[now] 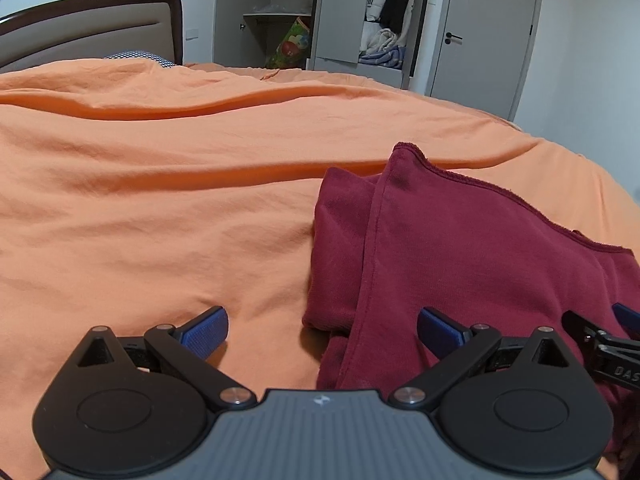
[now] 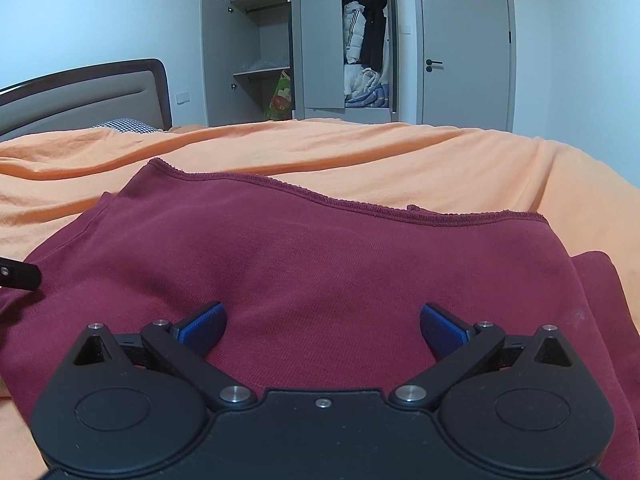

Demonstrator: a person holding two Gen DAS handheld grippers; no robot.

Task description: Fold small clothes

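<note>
My left gripper (image 1: pixel 322 330) sits low over the bed, fingers spread wide apart and holding nothing. Its left blue pad (image 1: pixel 206 330) is over the bare orange bedspread (image 1: pixel 160 200); its right blue pad (image 1: pixel 440 330) is over the near left edge of the dark red garment (image 1: pixel 460 240). Whether either pad touches the fabric cannot be told from this view.

My right gripper (image 2: pixel 322 328) is also fully spread, with nothing between its fingers. Both of its blue pads (image 2: pixel 204 326) are above the garment's broad flat panel (contact with the cloth cannot be confirmed).

Position of the garment: it lies on the bedspread, at the near side of the bed, to the right in the left wrist view and filling the centre of the right wrist view. One layer lies doubled over another; a lower layer shows out at the left side and at the right side. A raw, slightly frayed hem (image 2: pixel 360 204) runs along the far edge.

The two grippers are just beside each other: part of the right one shows at the right edge of the left view, and a black tip of the left one shows at the left edge of the right view.

Background: a padded headboard (image 1: pixel 88 36), an open grey wardrobe (image 2: pixel 320 48) with hanging clothes, and a shut grey door (image 2: pixel 464 44).
</note>
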